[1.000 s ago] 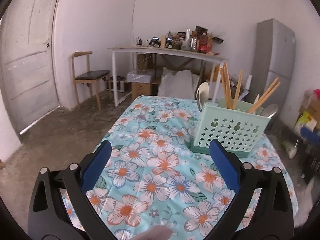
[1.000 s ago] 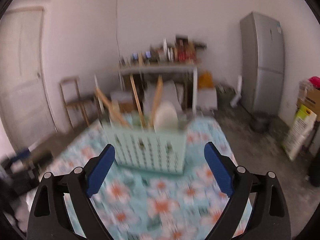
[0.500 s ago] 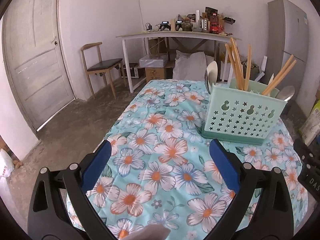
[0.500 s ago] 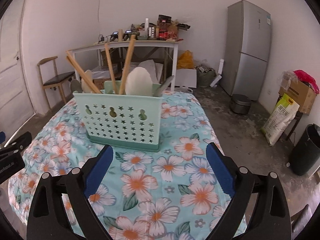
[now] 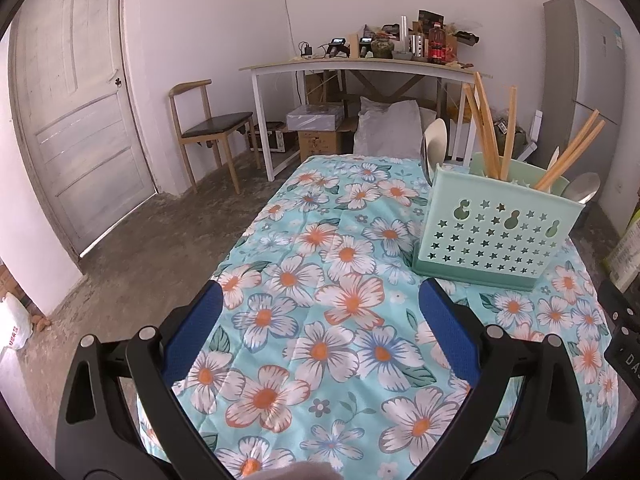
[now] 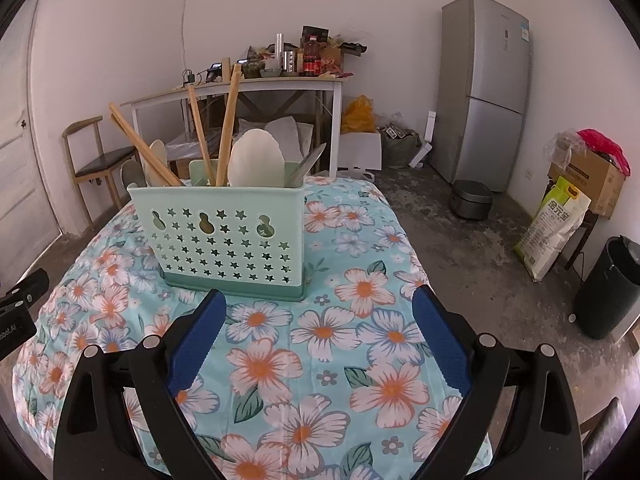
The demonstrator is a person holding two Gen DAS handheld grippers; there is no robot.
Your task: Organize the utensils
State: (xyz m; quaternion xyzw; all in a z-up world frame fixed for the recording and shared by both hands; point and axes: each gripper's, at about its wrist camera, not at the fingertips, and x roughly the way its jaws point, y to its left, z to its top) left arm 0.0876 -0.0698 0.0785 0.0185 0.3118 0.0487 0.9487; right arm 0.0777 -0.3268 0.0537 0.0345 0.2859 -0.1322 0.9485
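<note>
Fingers (image 5: 192, 332) of both grippers stood spread wide and empty above the floral tablecloth (image 5: 344, 312).

From the left gripper (image 5: 320, 304), the mint utensil holder (image 5: 496, 236) sat upright on the cloth at about two o'clock, apart from the blue pads; from the right gripper (image 6: 318, 312) it sat near eleven o'clock, just beyond the left pad. Wooden chopsticks (image 6: 228, 120), a pale spoon (image 6: 256, 160) and metal spoons (image 5: 582, 188) stuck up out of it.
</note>
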